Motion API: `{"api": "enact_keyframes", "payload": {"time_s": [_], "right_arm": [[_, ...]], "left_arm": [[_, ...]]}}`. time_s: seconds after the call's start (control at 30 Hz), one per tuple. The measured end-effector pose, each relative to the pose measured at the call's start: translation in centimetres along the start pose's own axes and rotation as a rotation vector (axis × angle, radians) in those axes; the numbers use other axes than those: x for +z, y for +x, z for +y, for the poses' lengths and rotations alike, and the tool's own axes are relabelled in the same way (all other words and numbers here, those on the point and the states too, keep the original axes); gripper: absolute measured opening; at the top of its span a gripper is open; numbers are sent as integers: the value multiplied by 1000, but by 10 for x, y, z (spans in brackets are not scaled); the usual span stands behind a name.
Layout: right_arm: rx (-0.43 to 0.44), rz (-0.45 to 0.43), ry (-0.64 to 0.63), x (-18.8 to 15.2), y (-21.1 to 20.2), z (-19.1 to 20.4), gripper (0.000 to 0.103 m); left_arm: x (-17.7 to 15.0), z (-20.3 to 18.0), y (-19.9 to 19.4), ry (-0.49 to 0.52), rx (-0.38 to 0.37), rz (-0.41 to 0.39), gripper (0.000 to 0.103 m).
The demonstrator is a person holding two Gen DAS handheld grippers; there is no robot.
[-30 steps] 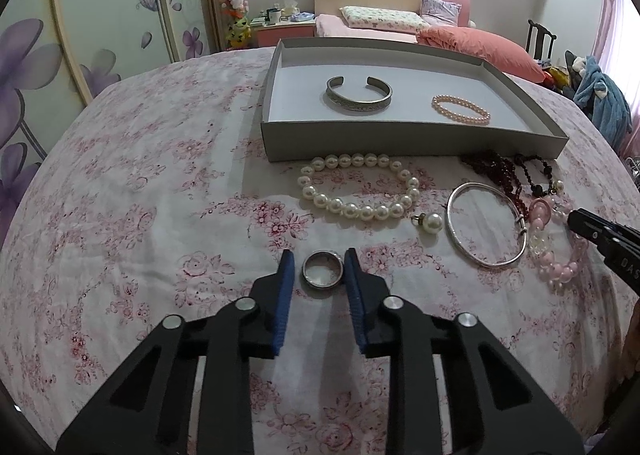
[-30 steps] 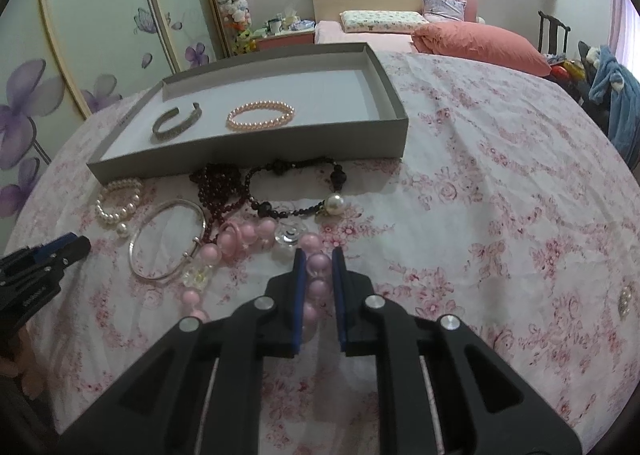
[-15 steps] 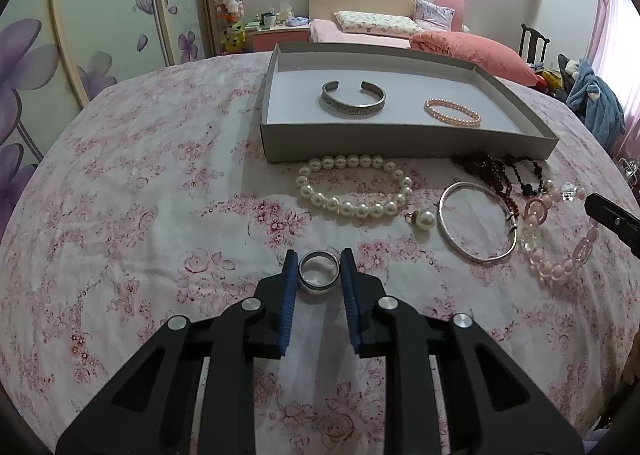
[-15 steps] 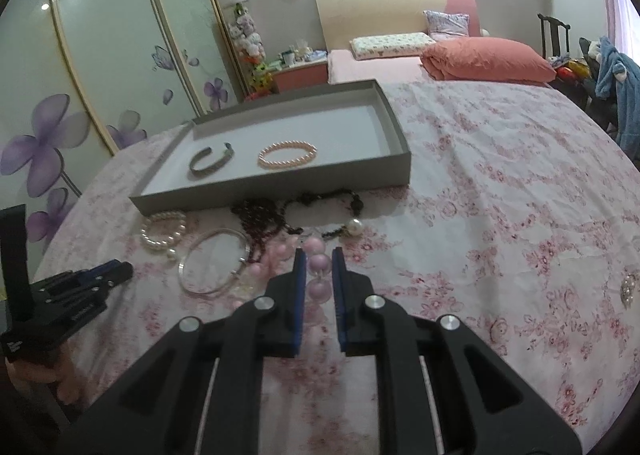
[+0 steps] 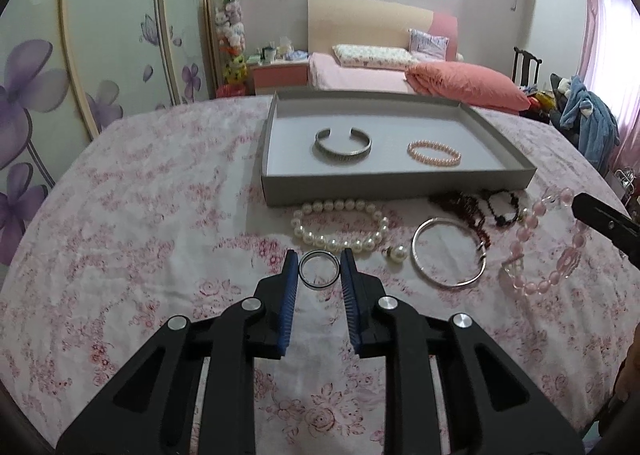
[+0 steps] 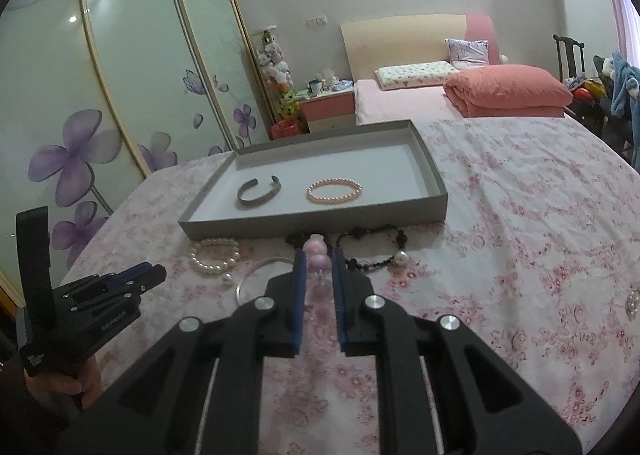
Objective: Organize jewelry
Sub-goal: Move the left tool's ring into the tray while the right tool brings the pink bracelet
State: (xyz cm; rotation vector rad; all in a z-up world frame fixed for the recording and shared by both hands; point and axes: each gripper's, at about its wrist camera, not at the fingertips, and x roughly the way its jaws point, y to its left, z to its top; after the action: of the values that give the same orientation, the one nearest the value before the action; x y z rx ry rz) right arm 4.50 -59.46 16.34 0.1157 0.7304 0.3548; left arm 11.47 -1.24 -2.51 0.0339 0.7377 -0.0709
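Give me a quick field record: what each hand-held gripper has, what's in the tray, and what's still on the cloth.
left hand-held gripper: shut on silver ring
right hand-held gripper: shut on pink bead bracelet, its loop hanging
grey tray: silver cuff and small pink pearl bracelet
still on floral cloth: white pearl bracelet, silver bangle, dark bead strands
tray space: bare floor at its right end
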Motion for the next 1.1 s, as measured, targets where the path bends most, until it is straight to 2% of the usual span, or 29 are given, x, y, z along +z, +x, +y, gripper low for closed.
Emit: {"api": "enact_keyframes", "payload": {"time_s": [0.27, 0.57, 0.83, 1.1], "right_arm": [[-13, -29, -3, 1, -4, 4, 13], [-33, -102, -27, 11, -16, 12, 13], [-71, -211, -87, 40, -25, 25, 13], [-107, -285, -109, 73, -6, 31, 13]], "left_arm": [[5, -4, -11, -8, 19, -59, 23], [14, -11, -21, -2, 32, -124, 23], [40, -18, -24, 19, 49, -190, 23], [74, -22, -6, 31, 81, -228, 23]]}}
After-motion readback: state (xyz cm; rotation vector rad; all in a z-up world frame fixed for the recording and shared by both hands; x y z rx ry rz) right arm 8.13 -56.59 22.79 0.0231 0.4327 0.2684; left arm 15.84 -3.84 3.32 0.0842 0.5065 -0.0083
